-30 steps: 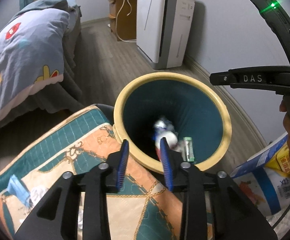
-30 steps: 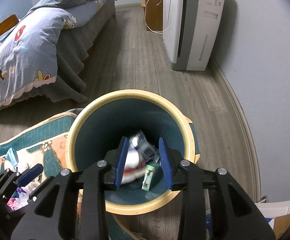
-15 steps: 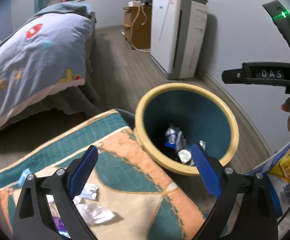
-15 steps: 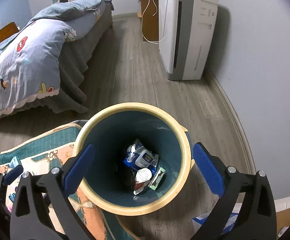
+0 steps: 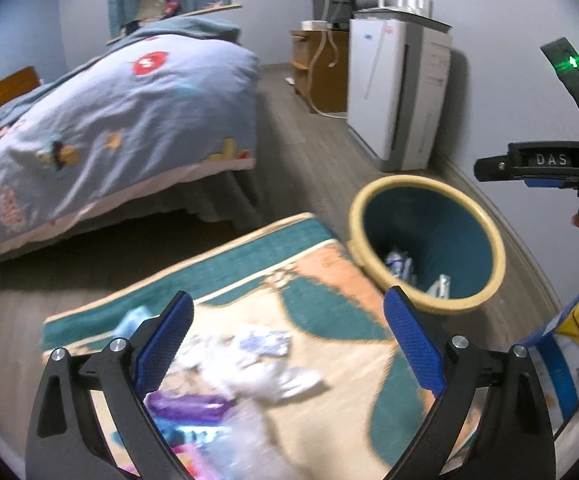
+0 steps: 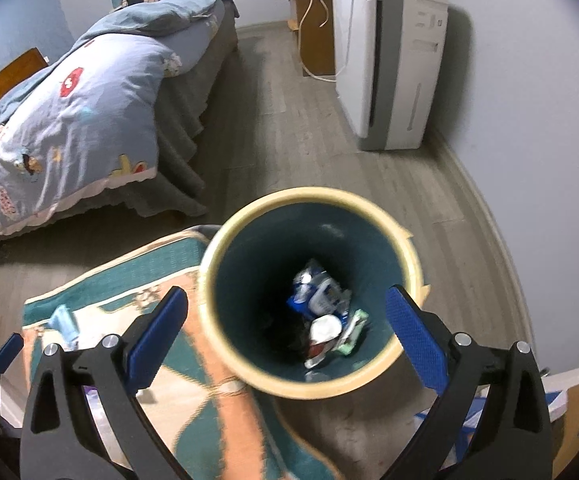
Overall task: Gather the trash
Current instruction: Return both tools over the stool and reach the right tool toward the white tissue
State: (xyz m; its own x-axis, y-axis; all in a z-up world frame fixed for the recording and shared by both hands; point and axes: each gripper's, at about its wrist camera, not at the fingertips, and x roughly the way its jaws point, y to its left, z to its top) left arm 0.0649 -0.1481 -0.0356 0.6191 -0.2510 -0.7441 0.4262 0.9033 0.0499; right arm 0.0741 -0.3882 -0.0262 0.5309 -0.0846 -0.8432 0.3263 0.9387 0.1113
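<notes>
Trash is split between two places now: several pieces lie at the bottom of the bin [image 6: 313, 390], and a loose heap of wrappers [image 5: 245, 364] sits on the rug [image 5: 341, 280], at about 6 o'clock in the left wrist view.

Both tools are released and carry nothing. The right tool [image 6: 285, 332] hangs directly over the bin mouth, its blue pads spread to either side of the rim. The left tool [image 5: 289, 344] points down at the rug with the heap between and below its spread pads, not touching them as far as the blur allows.

The step in hand looks like the turn from dropping to fetching: the bin has been fed and the left tool is lined up on the next pickup. That move calls for lowering onto one piece, probably the white crumpled wrapper or the purple wrapper [image 5: 181, 402] at 7 o'clock, clenching on it alone, then carrying it to the bin at 2 o'clock.

Counts: one bin; two tools; one rug; in the bin roughly four pieces, among them a blue-and-white packet [image 6: 317, 292], a white cup-like lid [image 6: 323, 328] and a green packet [image 6: 353, 332]. On the rug at least four pieces show, though motion blur prevents a firm count. One printed bag [image 5: 569, 356] lies at 4 o'clock.
</notes>
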